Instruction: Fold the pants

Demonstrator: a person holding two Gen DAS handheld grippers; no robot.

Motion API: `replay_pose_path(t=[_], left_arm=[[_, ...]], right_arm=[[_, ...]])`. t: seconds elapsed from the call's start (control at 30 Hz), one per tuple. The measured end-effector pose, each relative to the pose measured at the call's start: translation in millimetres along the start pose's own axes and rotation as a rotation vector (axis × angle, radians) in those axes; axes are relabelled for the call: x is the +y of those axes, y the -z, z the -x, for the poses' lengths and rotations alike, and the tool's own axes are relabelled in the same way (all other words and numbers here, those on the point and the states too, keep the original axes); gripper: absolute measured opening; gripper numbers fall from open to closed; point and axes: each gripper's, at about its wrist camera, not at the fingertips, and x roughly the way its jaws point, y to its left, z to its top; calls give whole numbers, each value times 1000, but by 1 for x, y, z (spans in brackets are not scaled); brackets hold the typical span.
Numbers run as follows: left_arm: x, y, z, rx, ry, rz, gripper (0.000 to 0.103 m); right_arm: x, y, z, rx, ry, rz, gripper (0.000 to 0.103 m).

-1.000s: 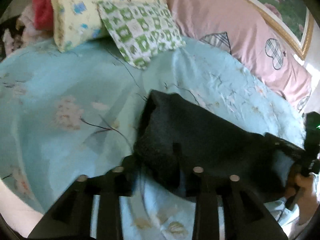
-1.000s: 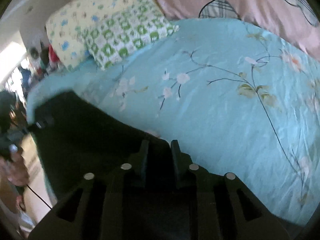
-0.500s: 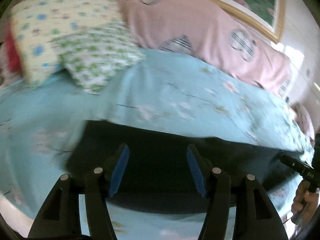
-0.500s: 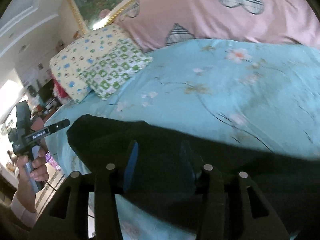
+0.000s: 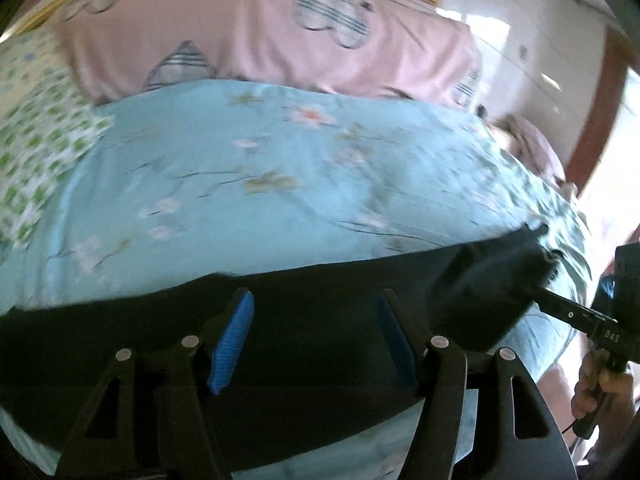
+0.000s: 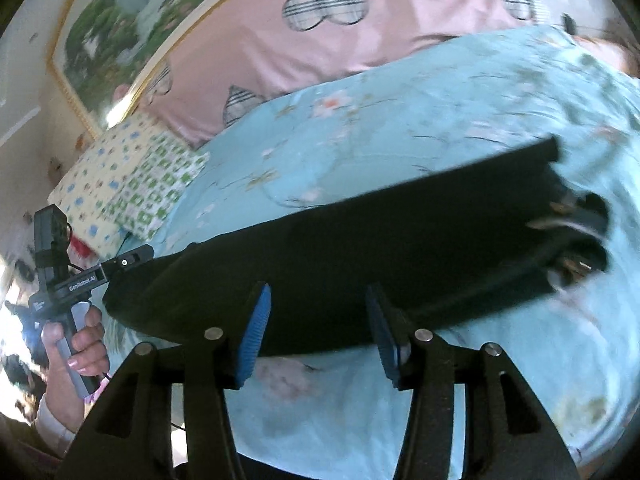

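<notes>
Soft, limp black fabric pants (image 6: 360, 248), best pinched at hem or waistband corners; left gripper (image 5: 316, 340) and right gripper (image 6: 320, 336) both spread wide, clasping nothing.

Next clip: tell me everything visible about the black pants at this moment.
The black pants lie on the light blue flowered bedsheet as a long flat strip running across the bed's near edge. The fabric looks dark, matte and soft. In the right wrist view the far right end shows bunched layers with pale bits, too blurred to identify. The left tool and right tool are both open, their blue pads spread over the cloth with nothing between them. Contact cannot be confirmed.
</notes>
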Motion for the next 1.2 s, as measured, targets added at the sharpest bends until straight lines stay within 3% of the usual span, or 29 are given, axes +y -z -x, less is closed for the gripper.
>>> replay_pose_path(t=[0.37, 0.53, 0.87, 0.93, 1.0, 1.03, 1.2], left_arm=[[-79, -26, -38, 57, 131, -145, 71], [-106, -39, -54, 84, 170, -202, 73], [-161, -57, -105, 207, 285, -350, 74], [-174, -59, -114, 233, 313, -391, 74], [-183, -61, -122, 254, 332, -416, 74], [-189, -62, -128, 268, 345, -431, 74], [-218, -71, -157, 332, 409, -480, 74]], right_arm=[[-52, 10, 42, -80, 105, -175, 58], [-78, 8, 50, -116, 137, -308, 65], [-99, -4, 37, -165, 113, -452, 67], [-102, -5, 36, -175, 118, -447, 57], [-107, -4, 35, -174, 145, -450, 25], [-112, -2, 36, -177, 134, -462, 20], [-129, 12, 47, -212, 21, -501, 13]])
